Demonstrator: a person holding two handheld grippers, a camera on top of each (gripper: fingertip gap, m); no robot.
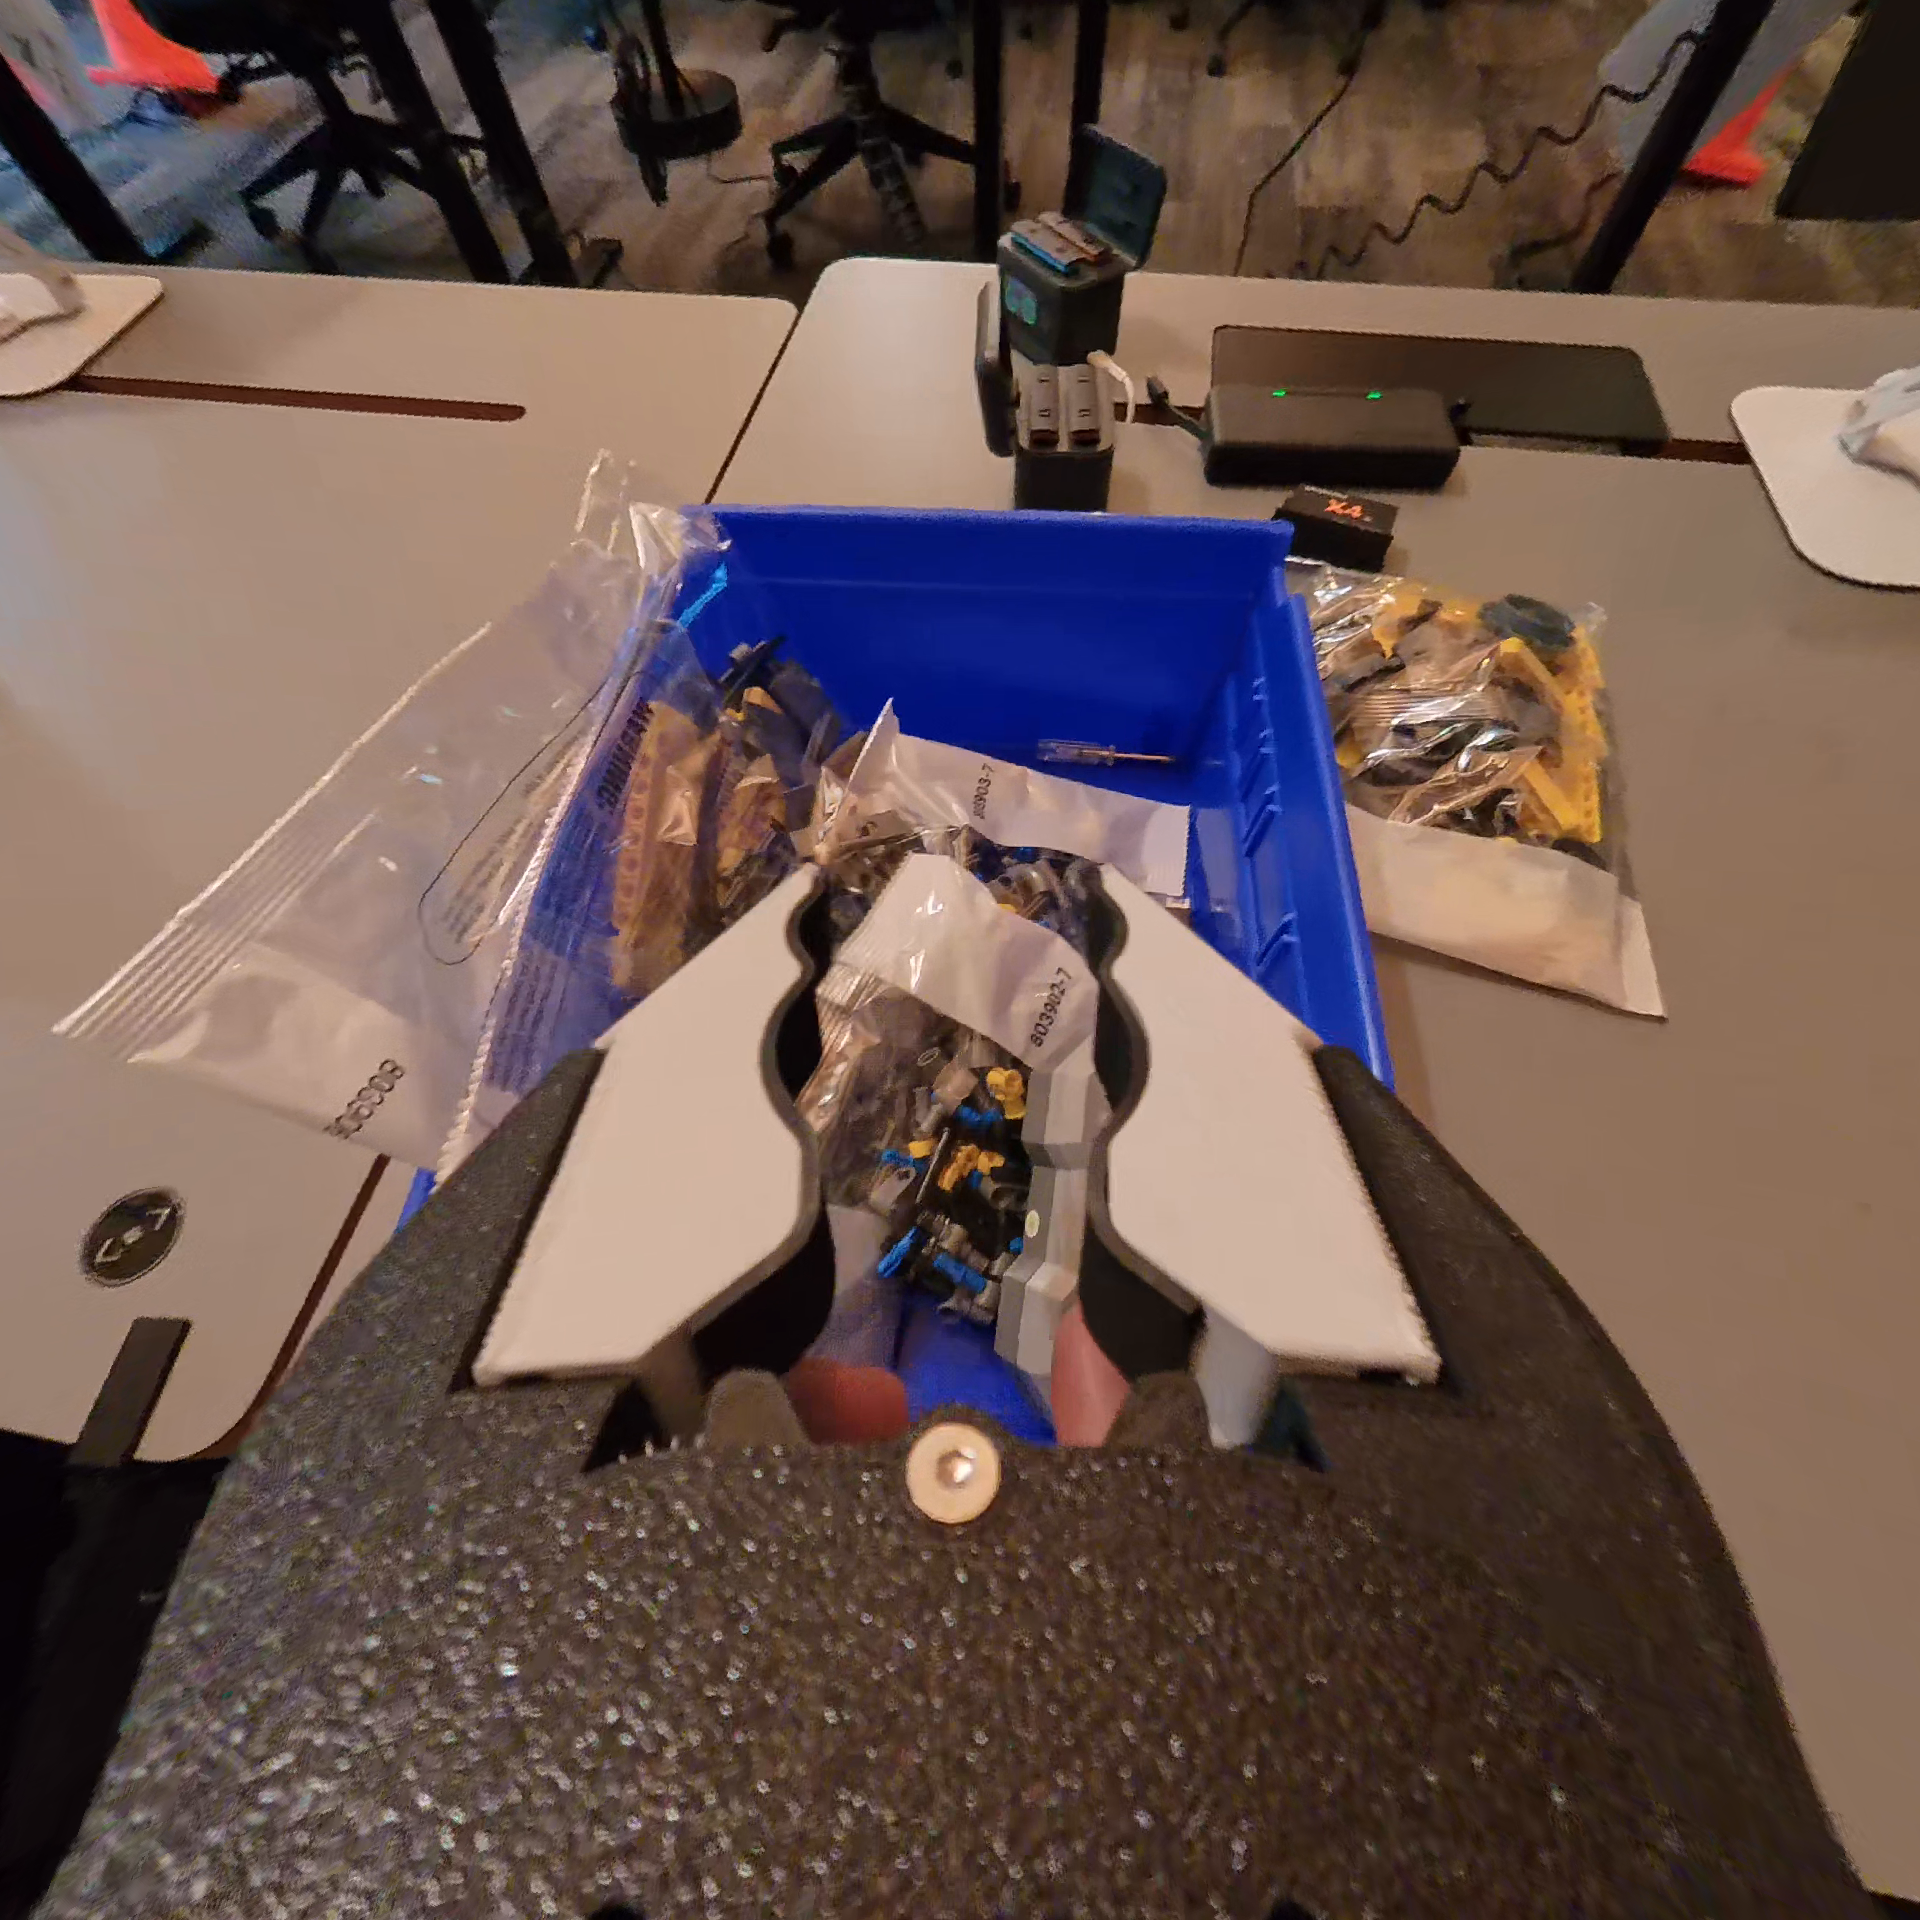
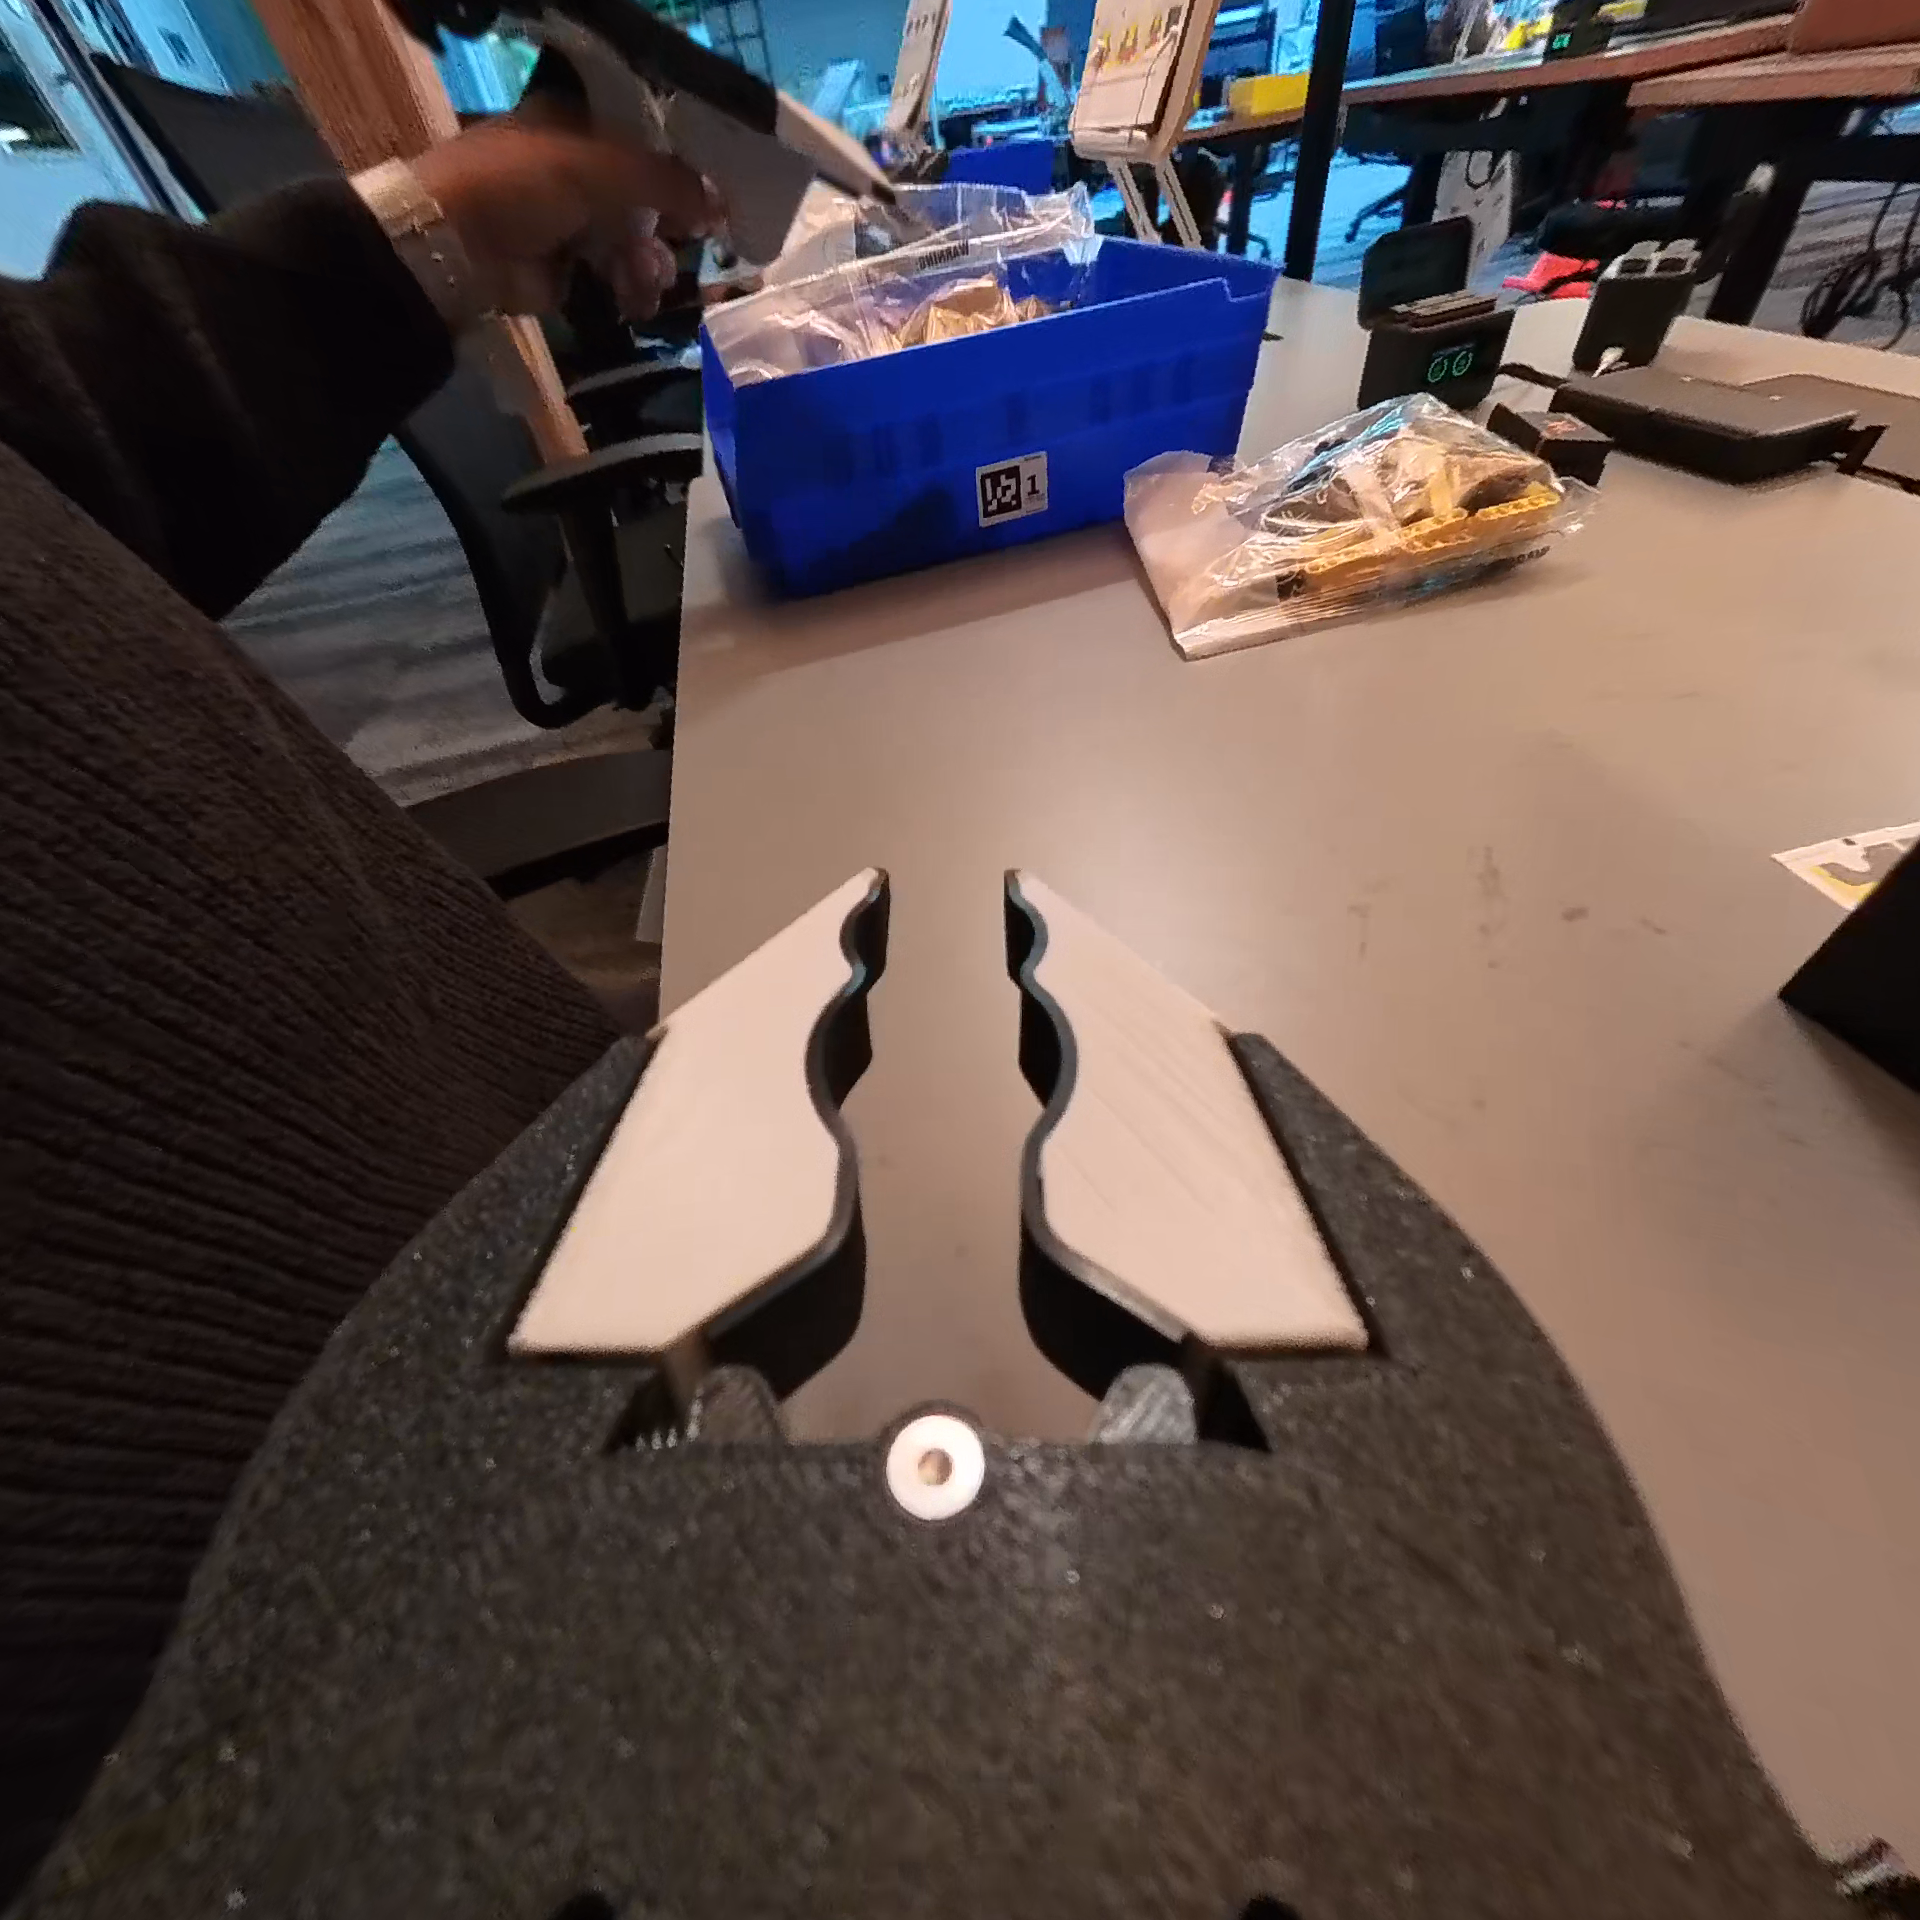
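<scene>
Over the blue bin (image 1: 997, 623) on the grey counter (image 1: 1558, 1143), the left tool (image 1: 961, 914) hangs with its jaws spread around a small clear bag of tiny blue, yellow and black parts (image 1: 935, 1101); whether they pinch it, I cannot tell. Any grip is best taken on the bag's crumpled white top. The right tool (image 2: 945, 894) rests spread and empty, low over bare counter, well apart from the bin.

Black charger cases (image 1: 1060, 343) are standing at the far edge of the grey table (image 1: 1662, 1143), with a flat black power brick (image 1: 1330, 431) lying just beside them, its green lights glowing. A small black box (image 1: 1338, 523) is sitting near the brick. Office chairs (image 2: 582, 540) are standing off the table's side.
</scene>
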